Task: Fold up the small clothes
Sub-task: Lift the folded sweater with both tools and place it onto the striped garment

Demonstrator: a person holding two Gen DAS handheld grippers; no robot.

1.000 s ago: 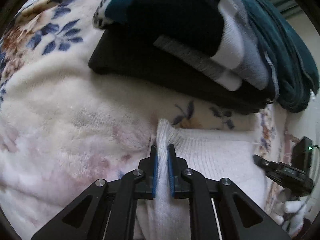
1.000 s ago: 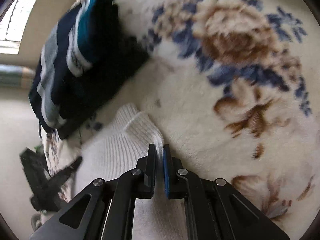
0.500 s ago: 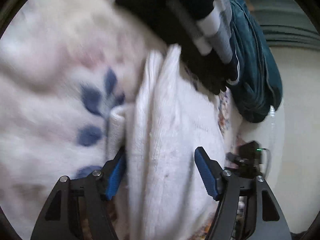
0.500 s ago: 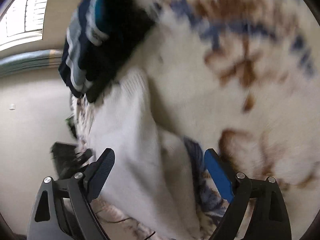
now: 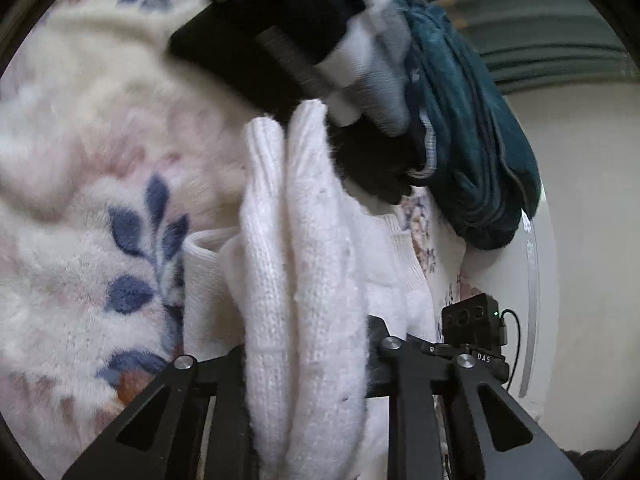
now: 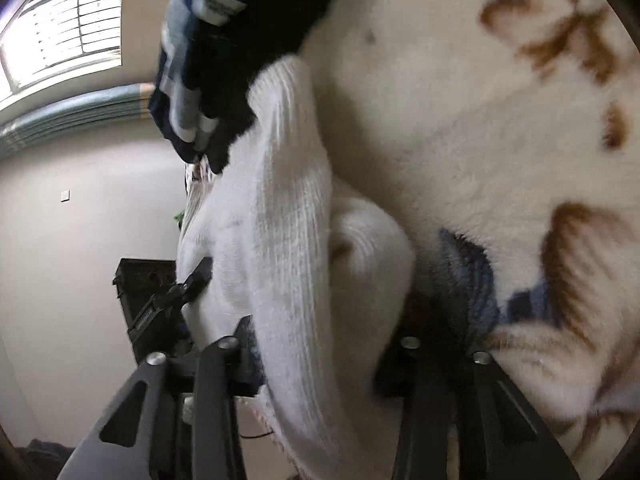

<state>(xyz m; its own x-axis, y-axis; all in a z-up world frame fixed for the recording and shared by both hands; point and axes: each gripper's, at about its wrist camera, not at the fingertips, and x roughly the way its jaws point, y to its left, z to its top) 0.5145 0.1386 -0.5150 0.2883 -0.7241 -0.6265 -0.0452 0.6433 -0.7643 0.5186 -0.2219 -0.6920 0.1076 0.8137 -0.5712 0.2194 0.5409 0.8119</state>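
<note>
Two grippers are at the same white knitted garment (image 5: pixel 304 280), which lies folded on a fleece blanket (image 5: pixel 80 240) with a flower pattern, and the coming move depends on how this garment runs between each pair of fingers. In the left wrist view the left gripper (image 5: pixel 306 356) has its fingers spread wide, and the thick bundle of white knit passes through the gap and stretches straight ahead, away from the camera; its long axis follows the fingers, and its far rounded ends almost reach the stack of dark folded clothes (image 5: pixel 320 48) further up the bed. The pads themselves are hidden behind the cloth, so I cannot tell if they press on it, but the fingers stand far apart and they seem not to clamp anything. In the right wrist view the right gripper (image 6: pixel 320 344) is also wide open, and the same white garment (image 6: pixel 288 208) fills the gap, with a ribbed fold leaning up and to the left toward the dark stack (image 6: pixel 240 40). Both grippers look about equally near, one at each side of the near edge; the left one appears in the right view as a dark shape (image 6: pixel 168 300) just beside the cloth. In my judgement the garment sits deep between both pairs of fingers, so closing would catch several layers at once.
</note>
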